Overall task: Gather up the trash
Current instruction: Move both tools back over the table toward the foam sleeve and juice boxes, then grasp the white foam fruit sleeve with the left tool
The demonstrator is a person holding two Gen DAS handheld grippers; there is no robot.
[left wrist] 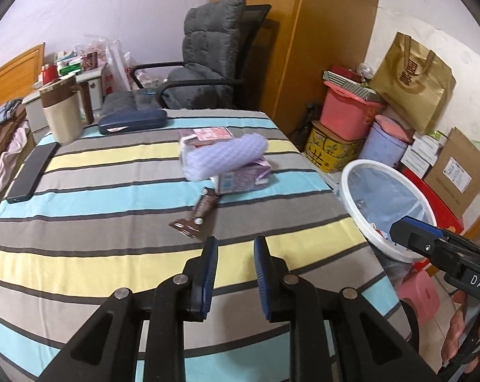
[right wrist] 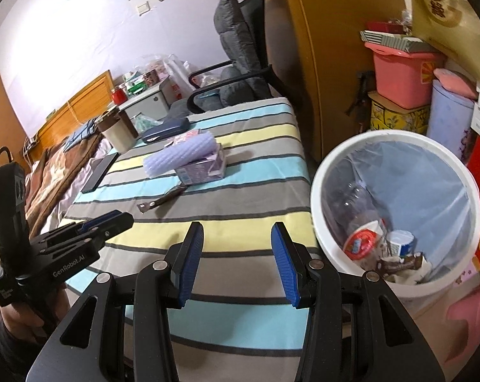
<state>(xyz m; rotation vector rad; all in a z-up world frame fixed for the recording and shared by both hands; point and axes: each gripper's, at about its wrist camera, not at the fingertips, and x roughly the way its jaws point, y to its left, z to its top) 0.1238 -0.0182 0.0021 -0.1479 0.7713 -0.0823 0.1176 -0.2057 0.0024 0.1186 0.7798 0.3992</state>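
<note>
A crumpled brown wrapper (left wrist: 195, 213) (right wrist: 161, 202) lies on the striped tablecloth, just ahead of my left gripper (left wrist: 235, 248). That gripper hovers over the cloth, open, with nothing between its blue pads. Behind the wrapper a roll of purple bubble wrap (left wrist: 224, 156) (right wrist: 179, 156) rests on a purple carton (left wrist: 243, 178) (right wrist: 201, 168). A white bin (left wrist: 351, 191) (right wrist: 322, 172) lined with a clear bag stands beside the table's right edge; it holds a plastic bottle, cups and wrappers. My right gripper (right wrist: 238, 232) is open and empty, over the table's right edge next to the bin.
A beige jug (left wrist: 64, 114), a dark blue case (left wrist: 131, 121) and a black phone (left wrist: 32, 172) sit at the table's far left. A grey padded chair (left wrist: 208, 63) stands behind. Stacked boxes and pink tubs (left wrist: 351, 111) crowd the right wall; a pink stool (left wrist: 418, 293) stands below the bin.
</note>
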